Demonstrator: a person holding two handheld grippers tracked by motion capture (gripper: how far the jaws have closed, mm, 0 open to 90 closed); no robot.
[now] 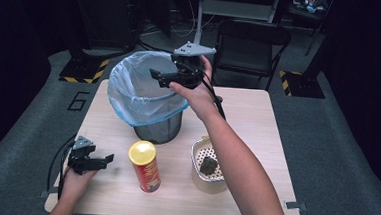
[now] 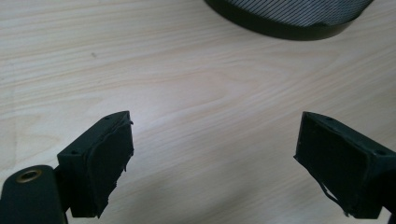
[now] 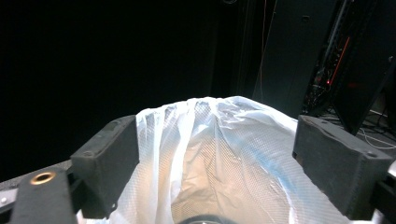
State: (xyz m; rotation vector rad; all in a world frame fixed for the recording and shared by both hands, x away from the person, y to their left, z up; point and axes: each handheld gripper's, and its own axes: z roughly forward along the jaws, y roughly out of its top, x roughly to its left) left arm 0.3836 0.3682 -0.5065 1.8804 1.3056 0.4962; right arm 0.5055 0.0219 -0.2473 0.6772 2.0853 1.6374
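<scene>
Two grippers are seen, both with jaws spread and nothing between them. The right gripper is held above the mouth of the mesh bin, which is lined with a pale blue bag and stands toward the table's far left. The left gripper is rested low at the near left corner. A red chip can is stood upright near the near edge, just beside a white basket.

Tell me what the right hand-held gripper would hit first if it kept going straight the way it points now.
Probably the bin liner. The right hand-held gripper hangs open over the mesh bin, and its own view looks between the jaws at the liner's far wall. Depth is unclear, so it might pass just above the rim.
</scene>
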